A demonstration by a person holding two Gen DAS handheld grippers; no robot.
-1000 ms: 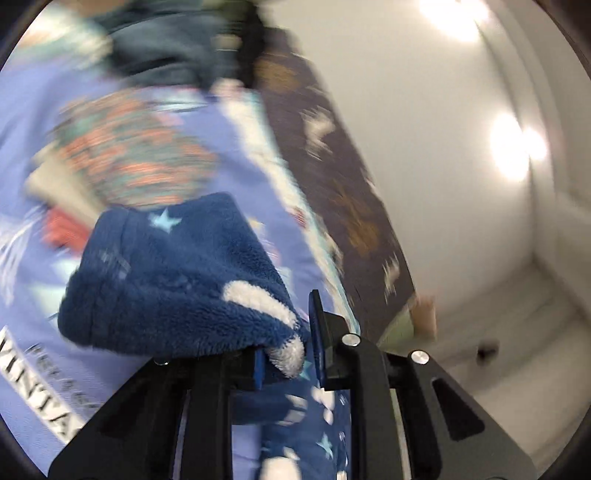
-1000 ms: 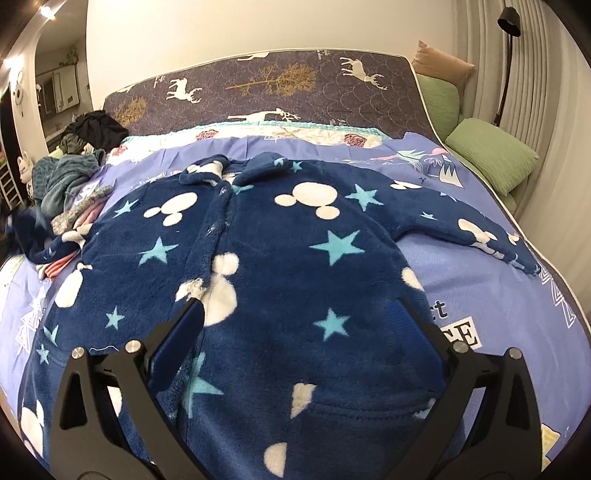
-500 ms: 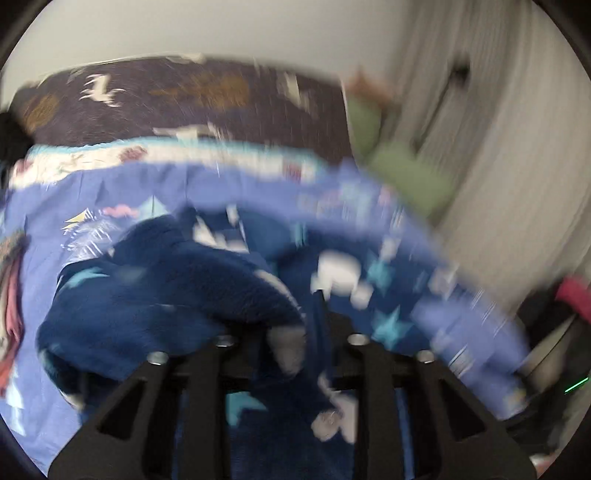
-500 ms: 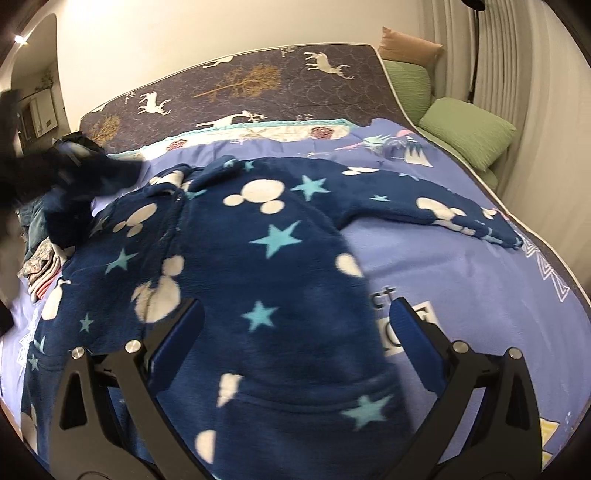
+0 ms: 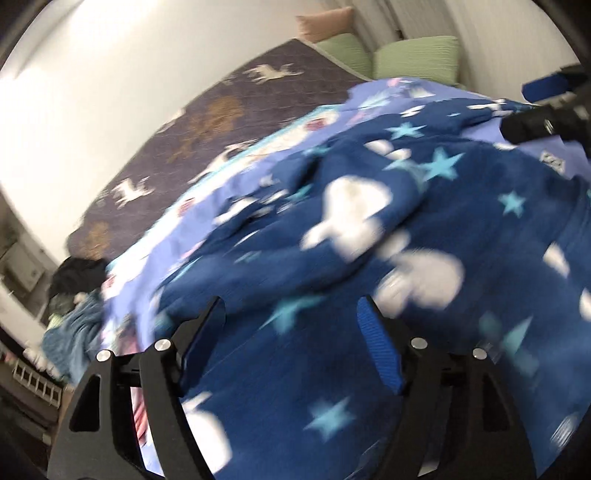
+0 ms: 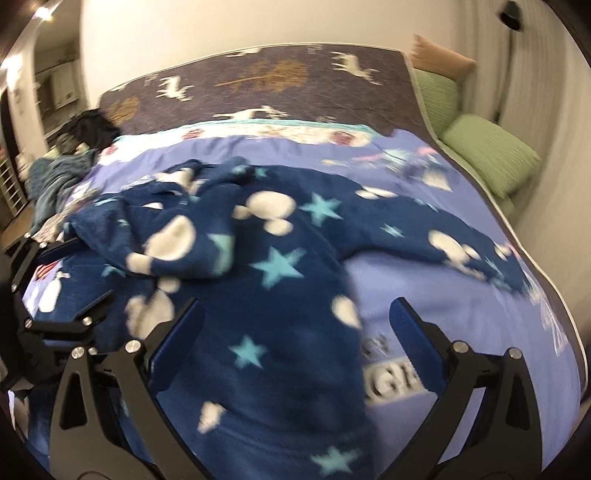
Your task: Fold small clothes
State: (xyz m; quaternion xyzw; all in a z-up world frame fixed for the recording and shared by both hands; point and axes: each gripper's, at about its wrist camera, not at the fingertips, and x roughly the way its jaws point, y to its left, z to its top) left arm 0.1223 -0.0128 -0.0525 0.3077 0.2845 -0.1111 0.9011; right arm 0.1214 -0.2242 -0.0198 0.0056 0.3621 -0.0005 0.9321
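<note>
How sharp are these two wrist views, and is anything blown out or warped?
Left wrist view: the navy fleece garment is smeared by motion blur, the wall is overexposed, the horizon tilts. Right wrist view: milder blur on the garment; green pillows stay fairly readable, and a ceiling light flares top left. Both show fisheye bending and dark corners.

Bed (image 6: 461,314), wide, under a lilac printed cover. Dark quilted headboard (image 6: 295,85), deer and tree motifs, against a plain cream wall (image 6: 258,26). Green cushions (image 6: 487,151) stacked at the right edge, a tan pillow (image 6: 439,61) above them. Black floor lamp (image 6: 511,14) in the right corner. Heap of laundry (image 6: 62,173) at the bed's left side. Ceiling spotlights (image 6: 40,11) lit, far left.
</note>
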